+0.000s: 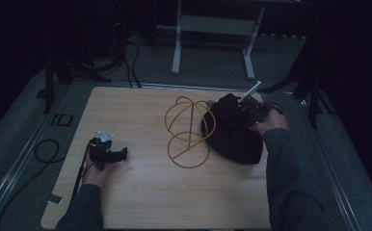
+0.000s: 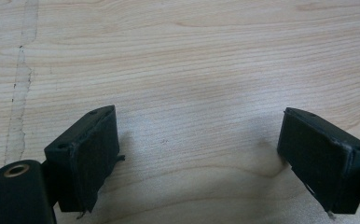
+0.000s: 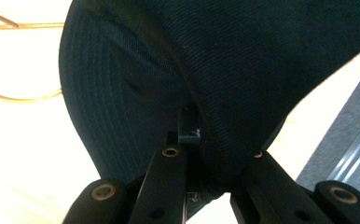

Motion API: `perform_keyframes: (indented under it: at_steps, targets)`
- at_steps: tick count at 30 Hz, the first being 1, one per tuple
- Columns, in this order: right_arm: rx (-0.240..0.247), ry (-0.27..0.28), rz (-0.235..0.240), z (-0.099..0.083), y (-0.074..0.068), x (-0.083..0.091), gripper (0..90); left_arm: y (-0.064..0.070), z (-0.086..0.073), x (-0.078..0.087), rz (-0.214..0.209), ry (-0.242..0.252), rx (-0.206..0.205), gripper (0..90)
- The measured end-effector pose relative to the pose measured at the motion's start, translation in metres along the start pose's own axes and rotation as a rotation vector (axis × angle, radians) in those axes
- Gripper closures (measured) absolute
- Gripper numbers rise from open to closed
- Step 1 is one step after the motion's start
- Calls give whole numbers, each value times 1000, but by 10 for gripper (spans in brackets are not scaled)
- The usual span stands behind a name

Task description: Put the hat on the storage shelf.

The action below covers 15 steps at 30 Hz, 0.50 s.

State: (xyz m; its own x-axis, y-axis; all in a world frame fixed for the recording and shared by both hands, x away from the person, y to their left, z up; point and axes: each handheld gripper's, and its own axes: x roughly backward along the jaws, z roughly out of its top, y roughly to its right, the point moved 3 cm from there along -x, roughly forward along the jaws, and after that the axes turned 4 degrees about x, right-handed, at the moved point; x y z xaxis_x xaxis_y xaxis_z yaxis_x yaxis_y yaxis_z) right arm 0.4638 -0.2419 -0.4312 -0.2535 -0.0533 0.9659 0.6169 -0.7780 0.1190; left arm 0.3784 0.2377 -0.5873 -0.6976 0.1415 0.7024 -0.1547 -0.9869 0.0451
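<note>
A black cap [image 1: 232,132] lies on the right part of the wooden table [image 1: 140,192], next to a gold wire stand [image 1: 188,131] made of loops. My right gripper [image 1: 251,113] sits at the cap's far right side, shut on its fabric. In the right gripper view the dark ribbed cap [image 3: 225,60] bunches between the jaws, and gold wire [image 3: 19,98] shows at the left. My left gripper [image 1: 108,155] rests low over the table at the left, held by a hand. Its pads [image 2: 94,158] stand wide apart over bare wood.
The table's near edge runs along the bottom, with grey floor and metal rails around it. A black cable [image 1: 46,151] coils on the floor at the left. A white table frame [image 1: 213,33] stands beyond the far edge. A pale scuff [image 2: 22,88] marks the wood.
</note>
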Motion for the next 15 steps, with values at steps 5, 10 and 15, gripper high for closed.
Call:
perform_keyframes:
  at_steps: [5, 10, 15]
  targets:
    - [79, -15, -57, 6, 0, 3, 865, 0, 0, 0, 0, 0, 0, 129]
    - [113, -8, -72, 10, 2, 12, 865, 0, 0, 0, 0, 0, 0, 128]
    - [175, -34, -75, 14, -1, 24, 865, 0, 0, 0, 0, -1, -2, 129]
